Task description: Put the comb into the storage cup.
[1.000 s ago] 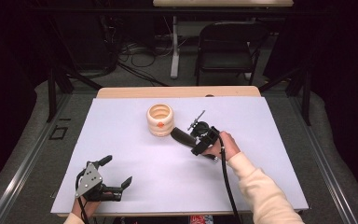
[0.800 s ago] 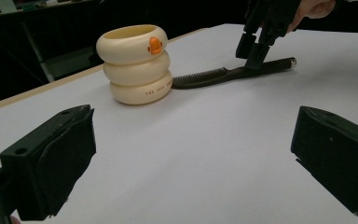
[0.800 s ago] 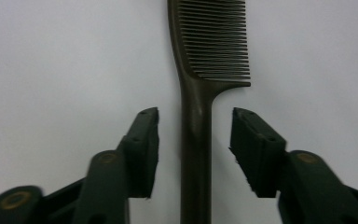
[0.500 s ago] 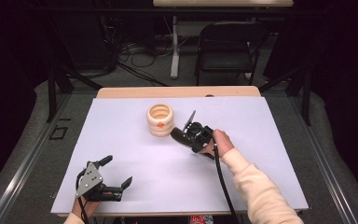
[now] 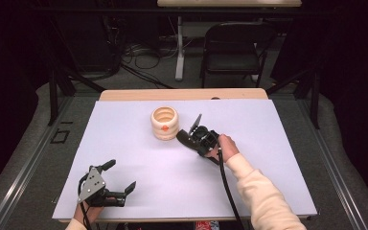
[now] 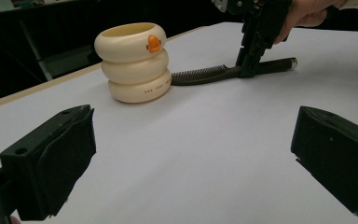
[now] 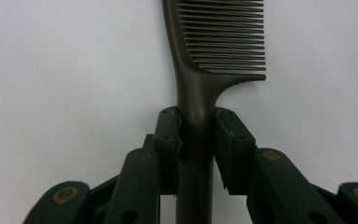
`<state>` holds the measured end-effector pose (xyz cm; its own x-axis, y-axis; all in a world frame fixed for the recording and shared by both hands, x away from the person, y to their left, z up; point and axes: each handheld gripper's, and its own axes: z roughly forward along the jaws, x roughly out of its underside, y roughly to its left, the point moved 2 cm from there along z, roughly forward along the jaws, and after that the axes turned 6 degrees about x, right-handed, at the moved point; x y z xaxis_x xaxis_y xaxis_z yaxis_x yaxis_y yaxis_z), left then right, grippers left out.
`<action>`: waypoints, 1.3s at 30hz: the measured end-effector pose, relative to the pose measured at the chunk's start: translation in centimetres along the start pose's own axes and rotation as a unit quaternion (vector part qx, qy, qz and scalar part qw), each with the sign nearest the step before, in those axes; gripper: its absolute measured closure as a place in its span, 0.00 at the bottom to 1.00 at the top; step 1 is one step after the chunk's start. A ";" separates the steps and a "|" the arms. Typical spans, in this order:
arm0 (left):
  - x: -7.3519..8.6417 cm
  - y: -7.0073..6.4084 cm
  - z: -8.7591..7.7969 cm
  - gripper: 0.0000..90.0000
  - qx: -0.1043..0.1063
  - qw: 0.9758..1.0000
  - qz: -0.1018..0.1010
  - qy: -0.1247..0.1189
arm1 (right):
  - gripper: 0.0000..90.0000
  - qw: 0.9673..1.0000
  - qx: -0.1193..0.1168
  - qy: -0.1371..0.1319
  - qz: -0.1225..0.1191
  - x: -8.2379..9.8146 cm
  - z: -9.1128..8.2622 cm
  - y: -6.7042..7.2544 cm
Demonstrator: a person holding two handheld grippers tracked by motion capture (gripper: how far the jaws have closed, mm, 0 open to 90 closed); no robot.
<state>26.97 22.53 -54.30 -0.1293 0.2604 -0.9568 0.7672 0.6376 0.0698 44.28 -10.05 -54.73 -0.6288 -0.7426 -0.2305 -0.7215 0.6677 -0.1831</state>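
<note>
Comb (image 7: 200,60) dark plastic with a smooth satin sheen; ring cup (image 6: 134,63) cream plastic, smooth, semi-gloss; bench (image 5: 139,158) covered in matt white sheet, bare wood at far edge; hand-held gripper (image 7: 197,140) matt black plastic.

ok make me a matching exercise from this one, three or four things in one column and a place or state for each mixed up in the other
Things:
1. dark plastic comb
2. cream holder of three stacked rings with an orange duck bill
3. left gripper
4. right gripper

Places or states:
A. jaws wide apart, nothing between them, near the table's front edge
B. stands upright on the white table cover, open top
C. lies flat, toothed end by the holder's base
D. jaws just closing, pads on the comb's handle

Pairs: 1-C, 2-B, 3-A, 4-D
</note>
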 end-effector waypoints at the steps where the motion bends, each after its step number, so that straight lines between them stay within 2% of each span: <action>1: 0.0 0.0 0.0 0.00 0.000 1.000 0.000 0.000 | 0.80 1.000 -0.001 0.001 0.004 0.0 0.0 0.1; 5: 0.0 0.0 0.0 0.00 0.000 1.000 -0.002 0.000 | 0.80 1.000 -0.007 -0.002 -0.001 0.3 -0.1 0.0; 14: 0.0 0.0 0.0 0.00 -0.002 1.000 -0.001 0.002 | 0.80 1.000 -0.013 -0.008 0.002 1.4 -0.6 -0.2; 16: 0.0 0.0 0.0 0.00 -0.003 1.000 -0.001 0.000 | 0.80 1.000 -0.012 -0.019 -0.001 1.6 -0.8 -0.4; 17: 0.0 0.0 0.0 0.00 -0.002 1.000 -0.001 0.001 | 0.80 1.000 -0.015 -0.021 0.008 1.7 -1.0 -0.4; 28: 0.0 0.0 0.0 0.00 -0.001 1.000 0.000 0.002 | 0.80 0.998 -0.019 -0.060 0.020 2.7 -2.7 -1.0; 32: 0.0 0.0 -0.1 0.00 -0.003 1.000 -0.001 0.000 | 0.80 0.996 -0.027 -0.074 0.032 3.2 -3.1 -1.2; 39: 0.0 0.0 0.0 0.00 -0.003 1.000 -0.001 0.001 | 0.80 0.994 -0.030 -0.093 0.040 3.7 -3.5 -1.5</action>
<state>26.97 22.54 -54.31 -0.1320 0.2606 -0.9564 0.7636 0.6419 0.0695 42.01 -13.95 -51.95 -0.6238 -0.6614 -0.4165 -0.6914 0.7154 -0.1006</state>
